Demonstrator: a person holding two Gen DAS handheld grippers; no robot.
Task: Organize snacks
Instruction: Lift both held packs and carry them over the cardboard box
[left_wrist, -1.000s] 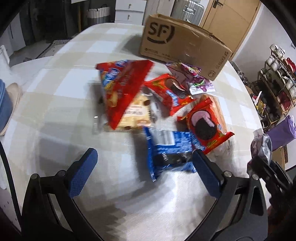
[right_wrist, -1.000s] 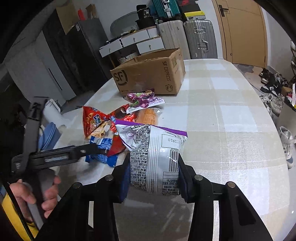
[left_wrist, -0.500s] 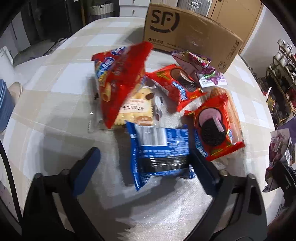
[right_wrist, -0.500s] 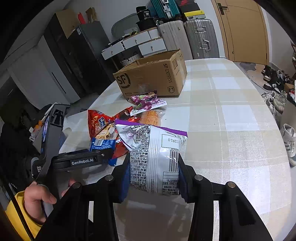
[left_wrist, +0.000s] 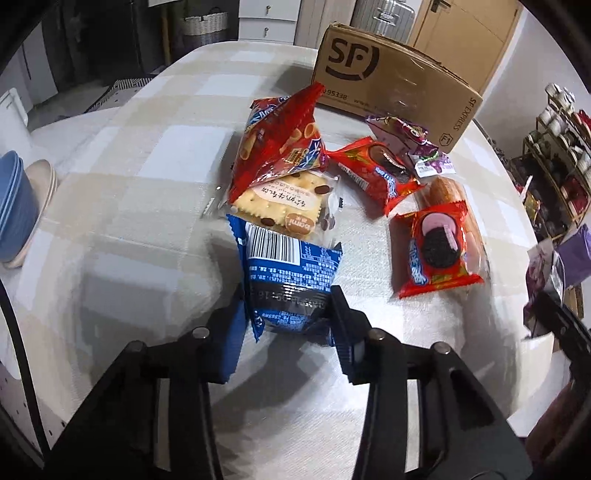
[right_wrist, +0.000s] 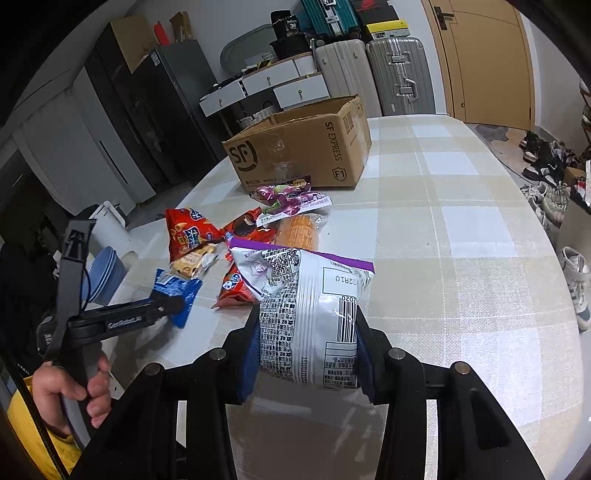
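Blue snack pack (left_wrist: 291, 280) in closing L tool (left_wrist: 288, 321), R tool (right_wrist: 306, 354) grips white bag (right_wrist: 314, 317), R view only: hand (right_wrist: 70, 395).

bowls (left_wrist: 14, 206) stacked at tabletop (right_wrist: 461, 221) edge | suitcases (right_wrist: 373, 74) by wooden door (right_wrist: 487, 55) | shoes (right_wrist: 546, 177) on floor | white drawers (right_wrist: 266, 88)
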